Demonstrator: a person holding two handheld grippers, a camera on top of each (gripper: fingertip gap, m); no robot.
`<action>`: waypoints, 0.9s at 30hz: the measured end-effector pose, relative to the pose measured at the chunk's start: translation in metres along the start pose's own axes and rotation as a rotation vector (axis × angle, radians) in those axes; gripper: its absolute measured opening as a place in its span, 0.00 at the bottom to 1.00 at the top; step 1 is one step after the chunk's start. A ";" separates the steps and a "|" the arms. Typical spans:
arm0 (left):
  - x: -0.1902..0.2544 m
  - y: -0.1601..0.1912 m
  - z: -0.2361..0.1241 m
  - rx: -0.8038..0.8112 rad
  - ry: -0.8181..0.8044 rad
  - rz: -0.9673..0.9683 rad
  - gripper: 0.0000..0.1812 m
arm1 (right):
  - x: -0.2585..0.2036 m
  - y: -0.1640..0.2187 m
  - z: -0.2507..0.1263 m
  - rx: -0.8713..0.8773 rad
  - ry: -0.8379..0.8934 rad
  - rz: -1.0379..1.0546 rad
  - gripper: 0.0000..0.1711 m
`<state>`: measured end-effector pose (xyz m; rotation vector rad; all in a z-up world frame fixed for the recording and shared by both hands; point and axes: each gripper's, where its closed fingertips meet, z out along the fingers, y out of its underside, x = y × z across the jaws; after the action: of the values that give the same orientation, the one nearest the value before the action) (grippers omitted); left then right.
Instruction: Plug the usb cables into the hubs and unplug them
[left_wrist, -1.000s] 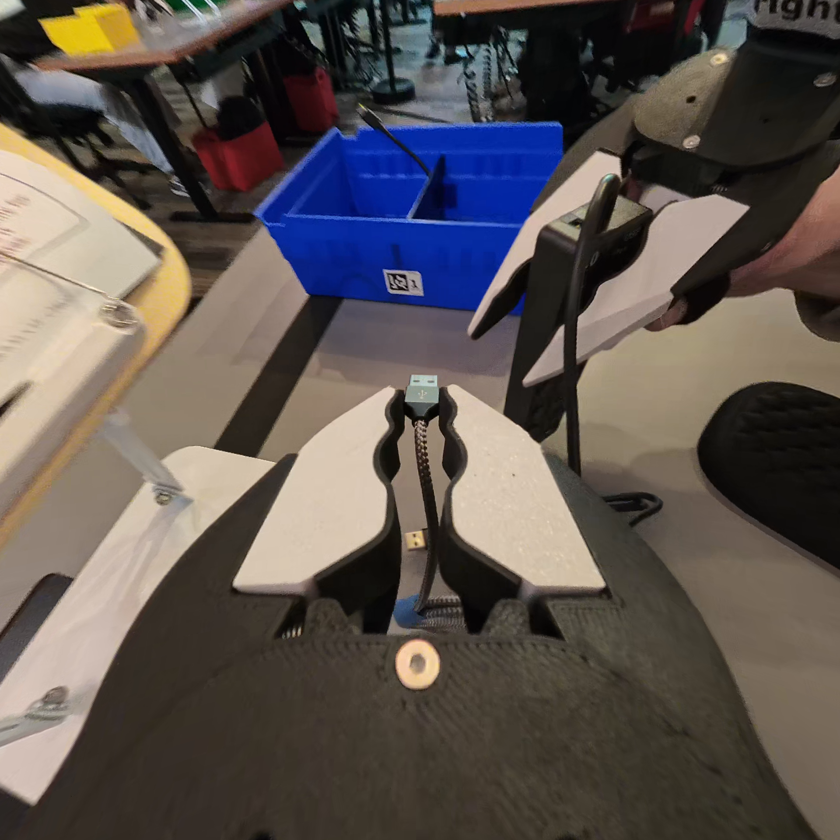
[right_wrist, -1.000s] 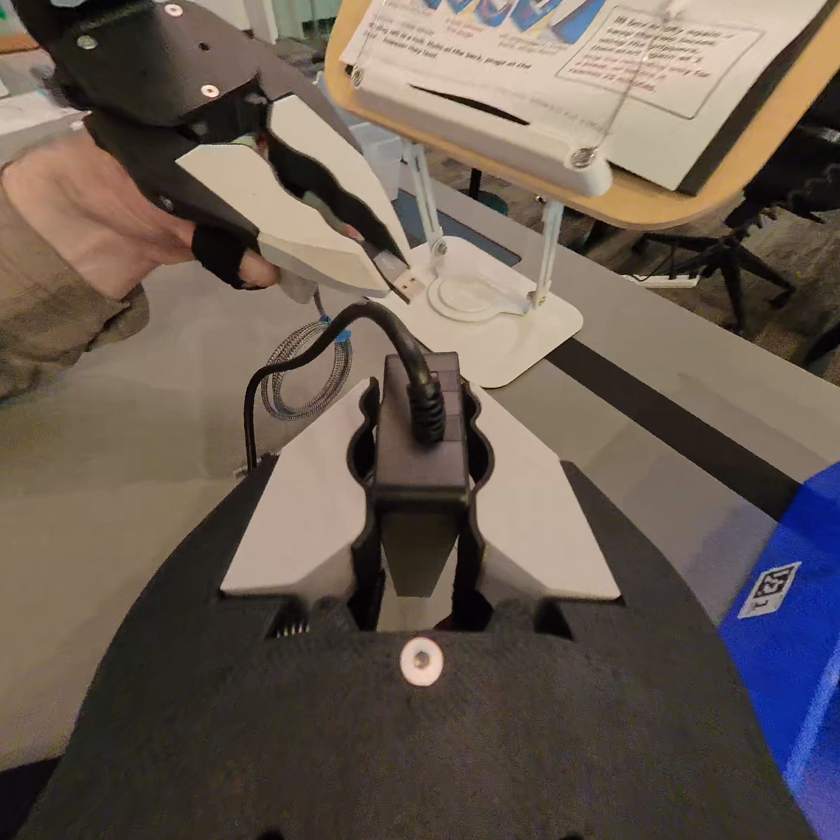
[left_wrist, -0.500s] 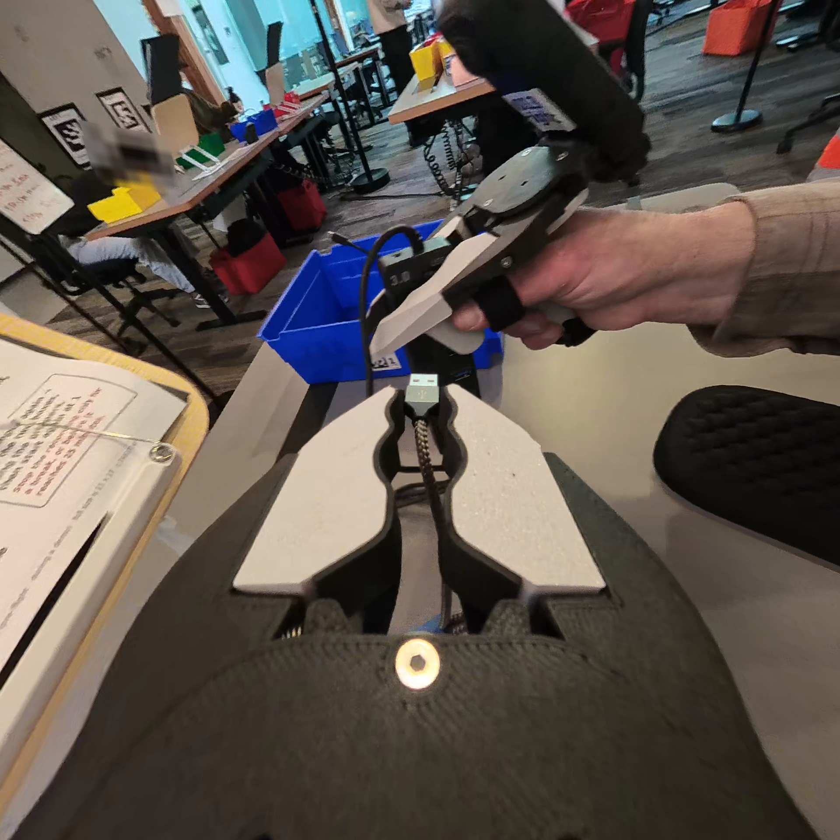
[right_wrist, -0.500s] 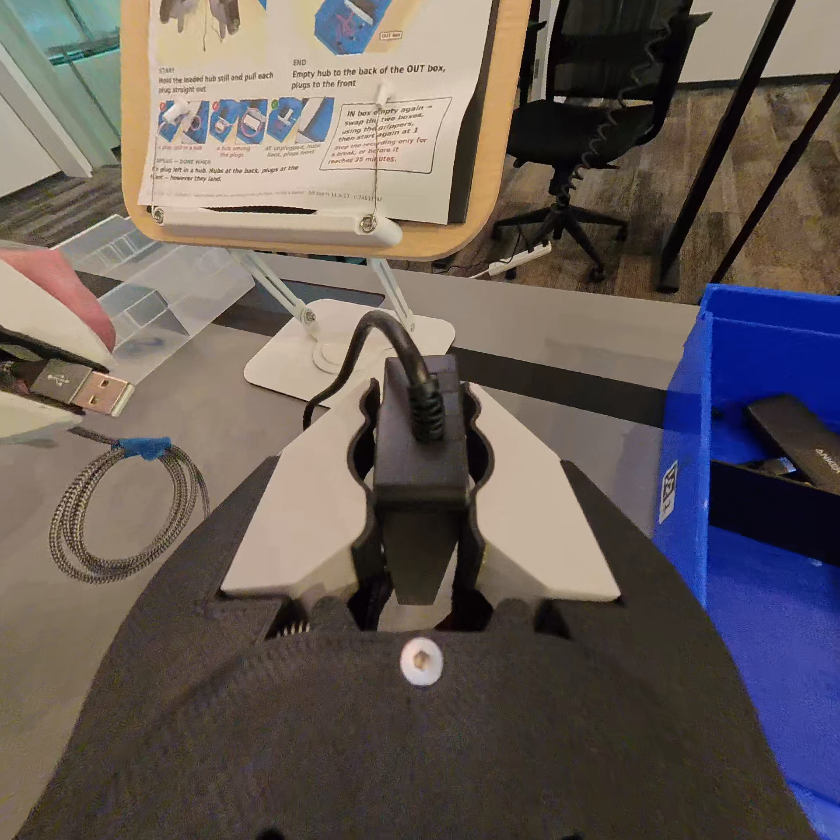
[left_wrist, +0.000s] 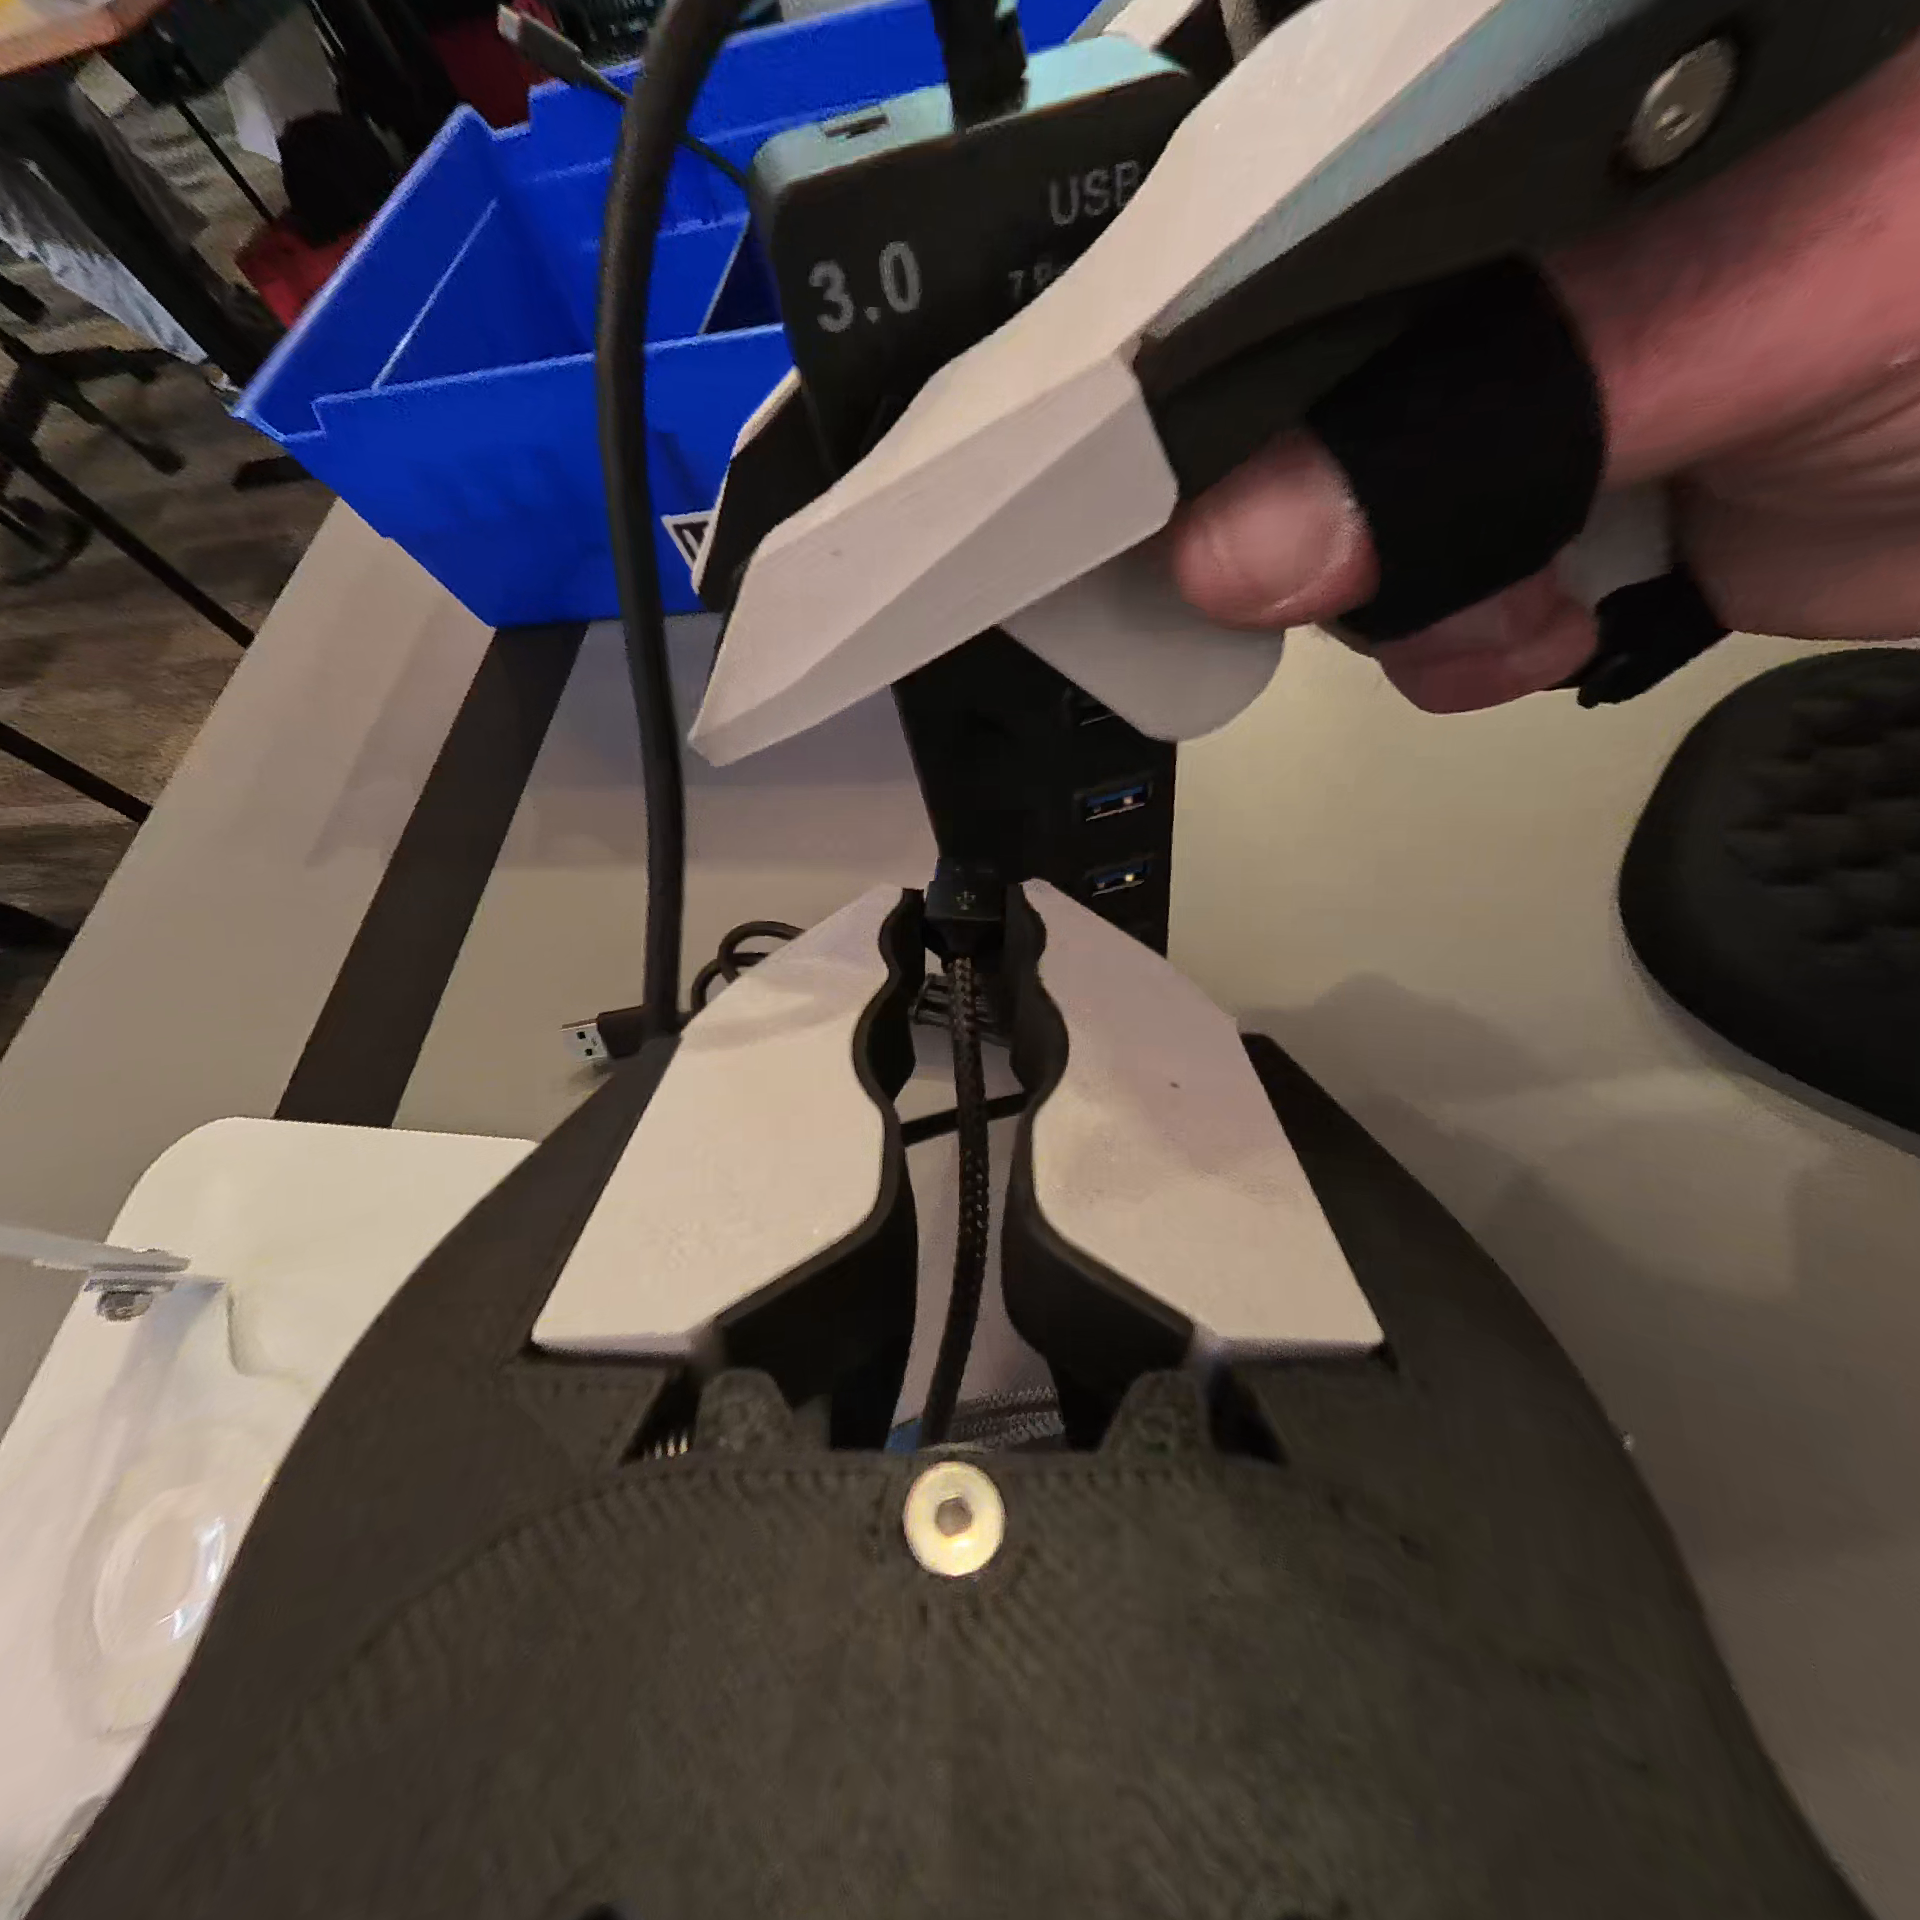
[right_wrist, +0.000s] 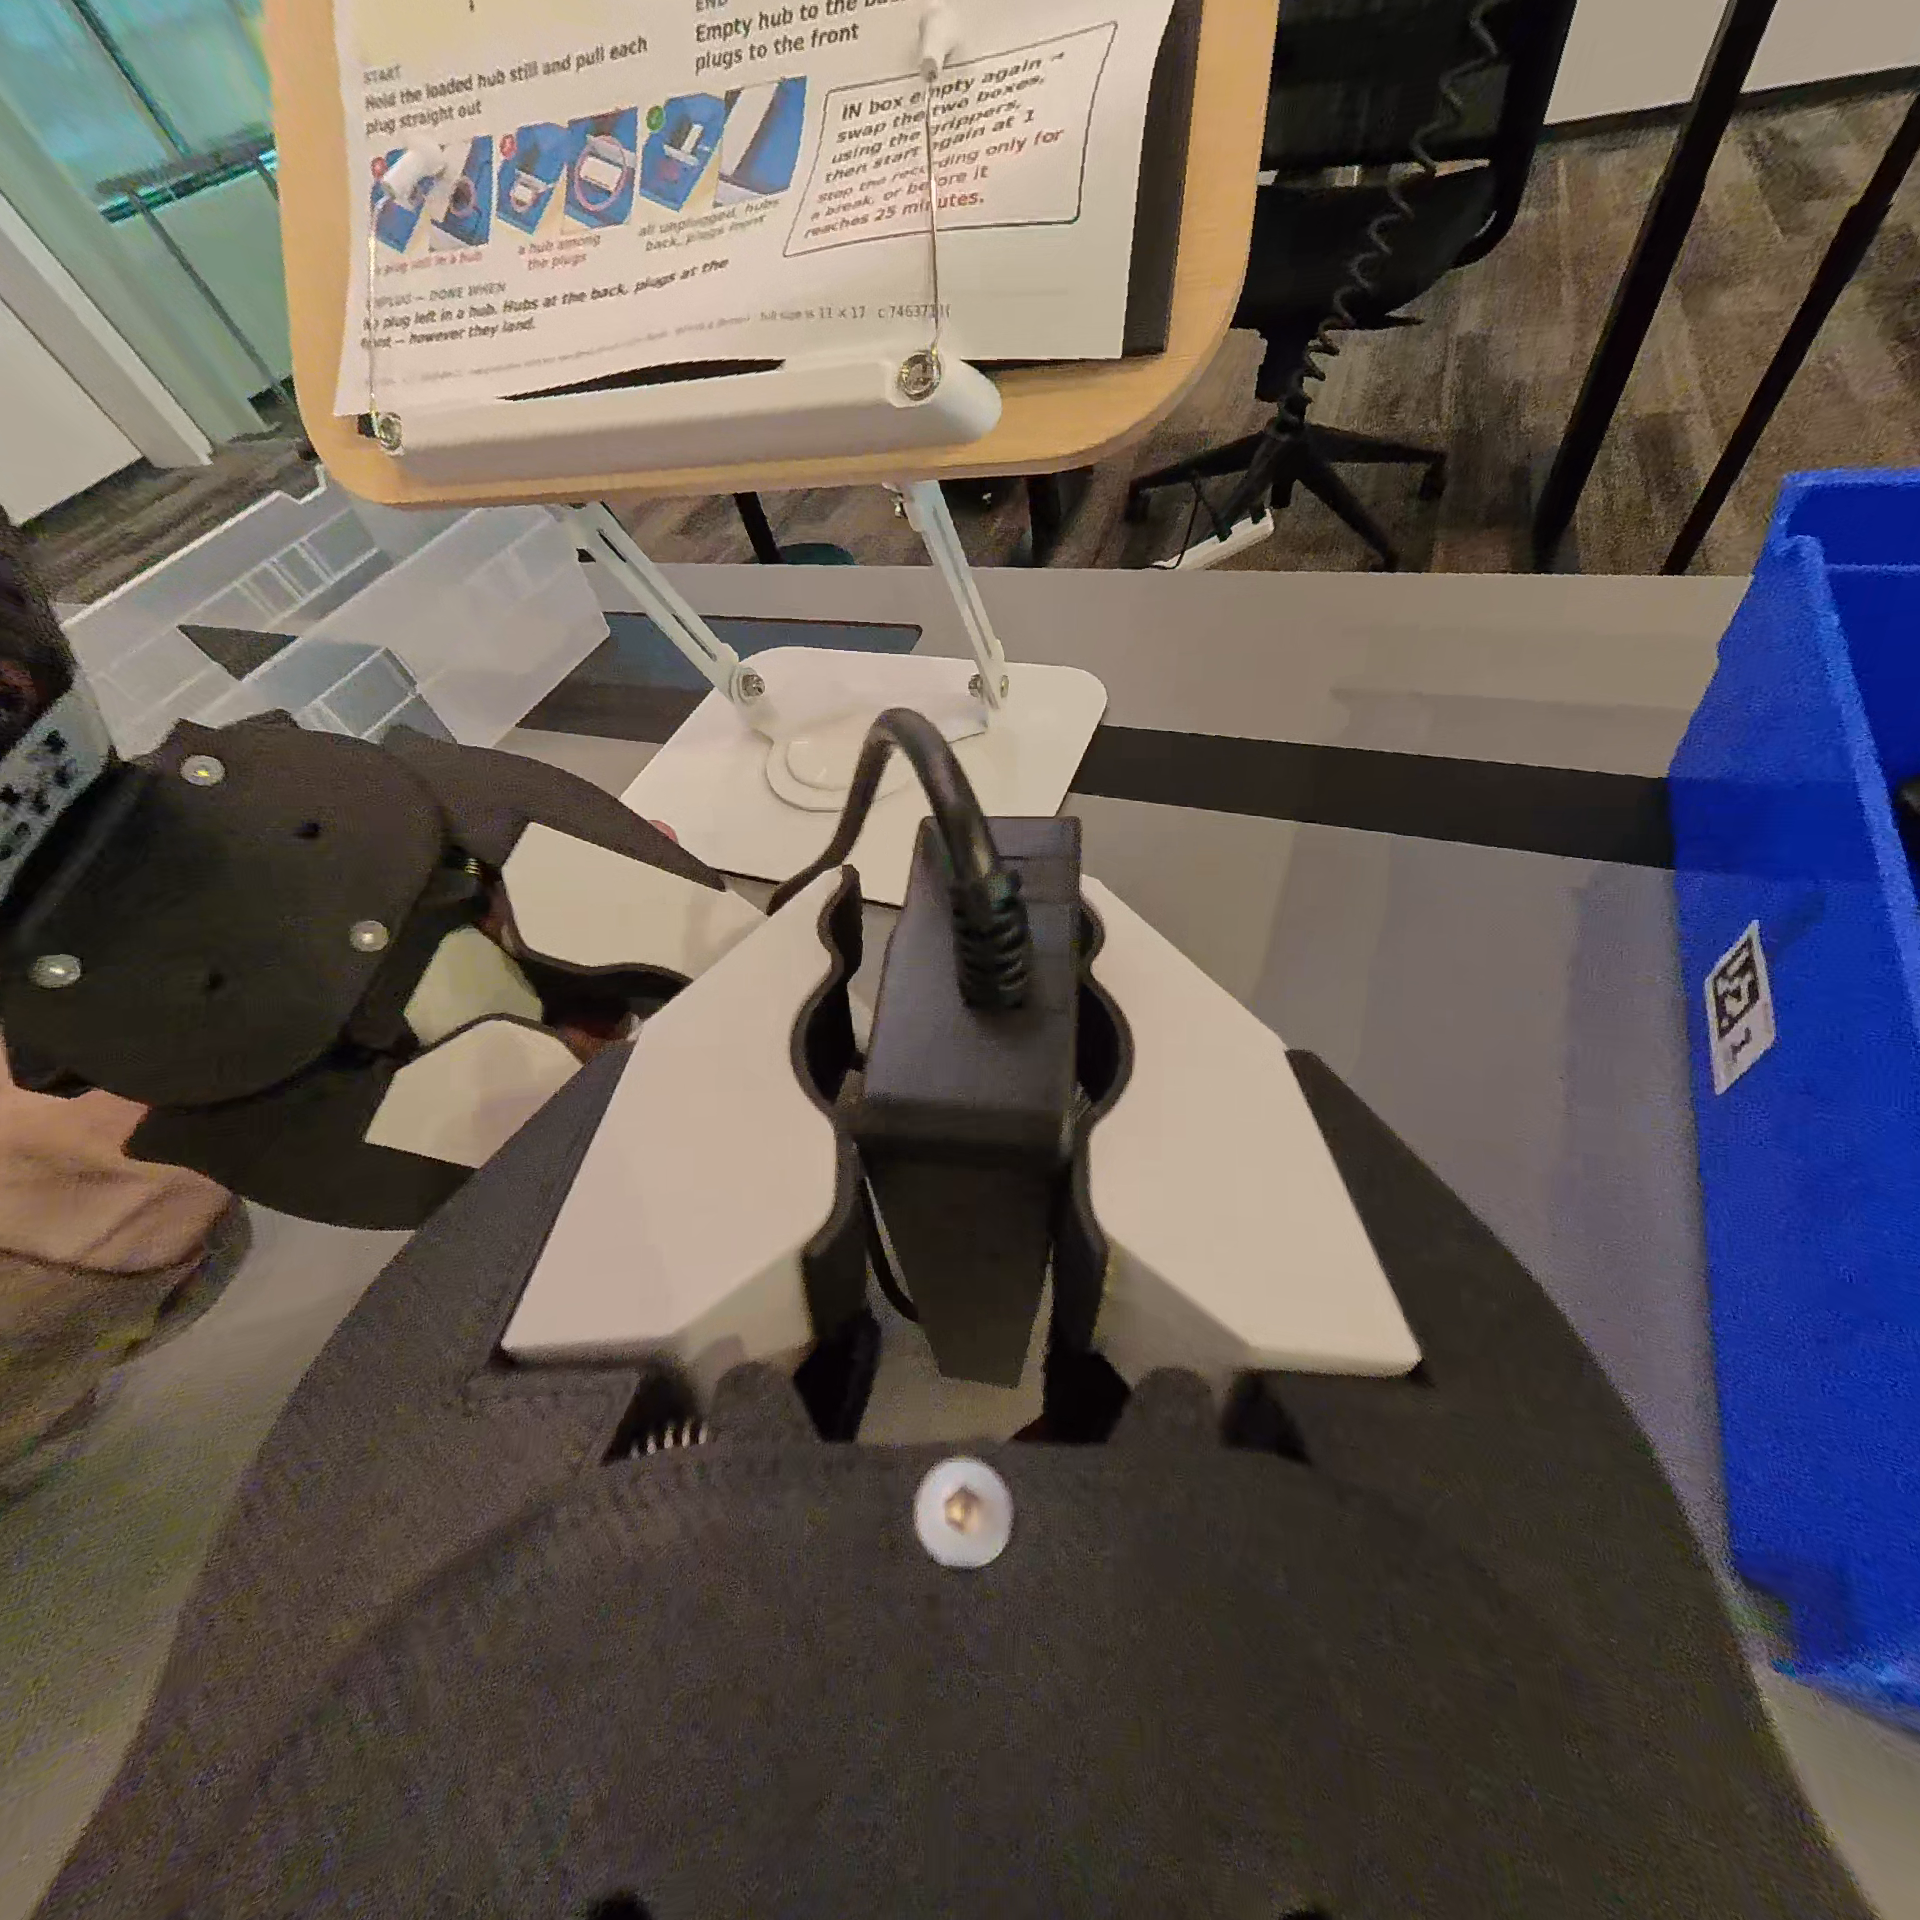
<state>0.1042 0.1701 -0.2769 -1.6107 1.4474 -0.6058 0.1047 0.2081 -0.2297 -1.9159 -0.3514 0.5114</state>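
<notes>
My left gripper (left_wrist: 964, 914) is shut on the dark plug (left_wrist: 964, 900) of a braided USB cable (left_wrist: 966, 1164). The plug's metal tip is hidden against the port side of a black USB hub (left_wrist: 1023, 758). Whether it is fully seated I cannot tell. My right gripper (right_wrist: 966, 894) is shut on the hub (right_wrist: 966, 1049) and holds it upright above the table. It also shows in the left wrist view (left_wrist: 748, 634), just above my left gripper. The left gripper (right_wrist: 613, 966) appears low left in the right wrist view. The hub's own black cable (left_wrist: 634, 520) hangs down, its plug (left_wrist: 603, 1039) on the table.
A blue divided bin (left_wrist: 499, 436) stands at the table's far edge and shows at the right in the right wrist view (right_wrist: 1808, 1039). A document stand with a white base (right_wrist: 1049, 717) and a clear plastic box (right_wrist: 312, 644) sit behind. A black mesh chair part (left_wrist: 1787, 914) is at right. My right fingertips sit around 6 cm from my left ones. From either gripper's tips it is about 25 cm to the white base (right_wrist: 1049, 717).
The two grippers have come together. The plug's metal tip, which showed before, is now hidden against the hub. The hub fills much more of the left wrist view.
</notes>
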 end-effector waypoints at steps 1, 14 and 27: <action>0.000 0.000 0.002 0.012 -0.002 -0.010 0.08 | -0.002 0.000 0.000 0.003 -0.009 0.006 0.25; -0.007 0.000 0.003 0.062 -0.006 -0.024 0.08 | -0.051 0.022 -0.021 -0.148 -0.444 -0.235 0.44; 0.001 0.000 0.011 0.011 0.015 -0.053 0.08 | -0.060 0.063 -0.044 -0.529 -0.544 -0.706 0.52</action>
<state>0.1136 0.1720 -0.2826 -1.6437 1.4129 -0.6565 0.0755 0.1208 -0.2622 -1.9376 -1.5774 0.4735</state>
